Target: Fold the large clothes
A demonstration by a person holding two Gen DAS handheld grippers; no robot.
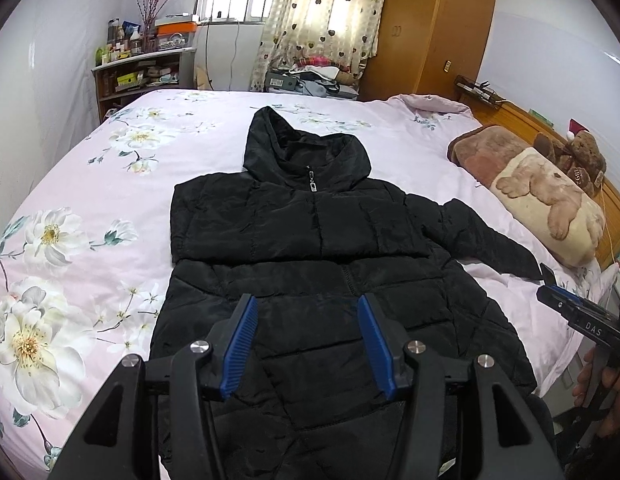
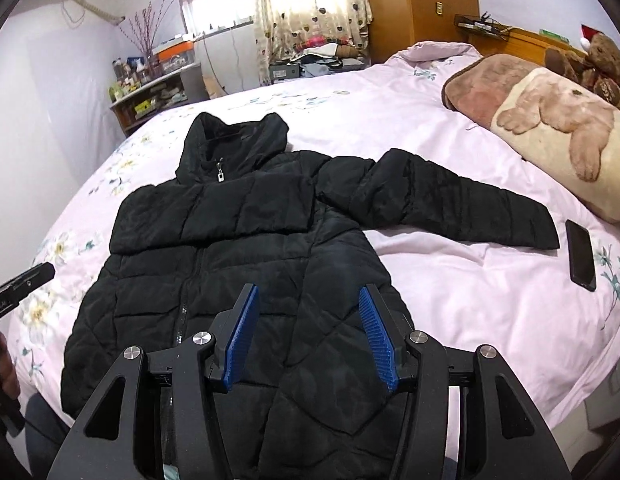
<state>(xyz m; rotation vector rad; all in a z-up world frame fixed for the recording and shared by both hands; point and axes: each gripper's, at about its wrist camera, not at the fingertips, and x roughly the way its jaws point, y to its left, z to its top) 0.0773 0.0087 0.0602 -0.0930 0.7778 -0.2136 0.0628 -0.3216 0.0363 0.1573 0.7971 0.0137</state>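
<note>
A pink floral-print bedspread [image 1: 110, 184] covers the wide bed, and on it a black quilted hooded puffer jacket [image 1: 310, 248] lies front up, zipped, its hood toward the window and its hem toward the camera. One sleeve appears already folded across the chest in a band; the other, the outstretched black sleeve [image 2: 461, 200], runs sideways toward a brown plush bear-print pillow [image 2: 557, 132]. A flat black smartphone [image 2: 581, 254] lies just beside that cuff.

The padded shell looks light, soft and springy, with a slick surface, so a shallow pinch would likely slide off; a deep bite through both layers at the cuff or along a stitched seam seems the surest hold, and any fold will probably puff back unless pressed flat.

The left gripper [image 1: 308, 346] hangs above the lower front panels, its blue ribbed pads spread with nothing between them. The right gripper [image 2: 308, 338] hovers above the jacket's side near the hem, likewise parted and empty. The small silver zipper pull [image 1: 312, 185] sits at the collar.
</note>
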